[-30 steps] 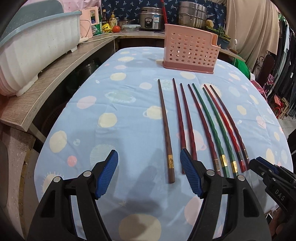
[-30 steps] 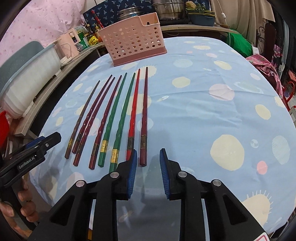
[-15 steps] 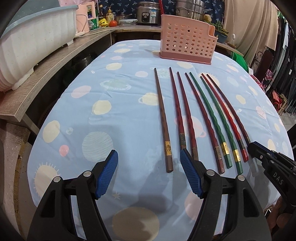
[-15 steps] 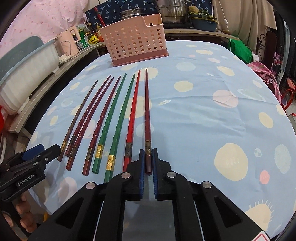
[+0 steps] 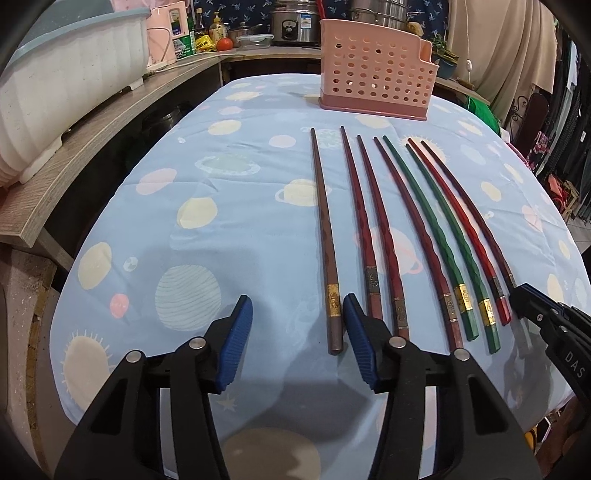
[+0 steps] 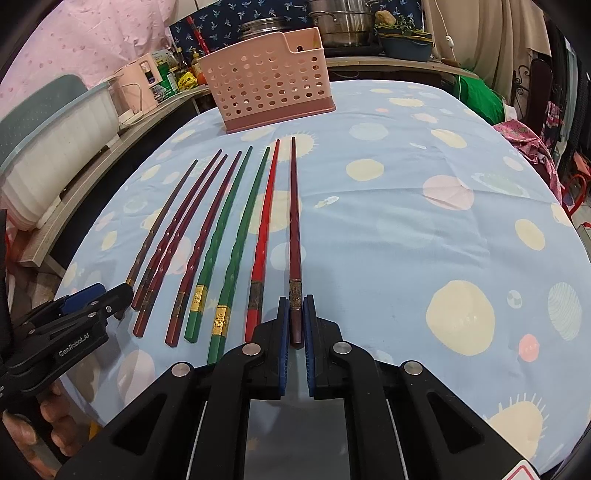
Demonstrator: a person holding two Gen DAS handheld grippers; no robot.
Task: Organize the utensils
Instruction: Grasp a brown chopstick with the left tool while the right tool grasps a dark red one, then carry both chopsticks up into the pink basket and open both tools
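Observation:
Several chopsticks lie side by side on the blue spotted tablecloth (image 5: 221, 206), tips toward a pink perforated basket (image 5: 373, 85) (image 6: 273, 85) at the far end. My left gripper (image 5: 297, 326) is closing around the thick end of the leftmost brown chopstick (image 5: 325, 236). That end lies close to the right pad (image 5: 356, 332), and the left pad stands well clear. My right gripper (image 6: 295, 308) is shut on the thick end of the rightmost dark maroon chopstick (image 6: 295, 221), which still rests on the cloth. Two green chopsticks (image 6: 229, 236) lie in the middle of the row.
A wooden counter (image 5: 92, 147) with a white tub (image 5: 66, 85) runs along the left. Pots and a rice cooker (image 5: 295, 22) stand behind the basket. The table's near edge is just under both grippers. A person's fingers (image 6: 40, 424) hold the left gripper's handle.
My right gripper went from open to shut on the dark maroon chopstick. My left gripper's jaws narrowed, and the brown chopstick's end now lies between them.

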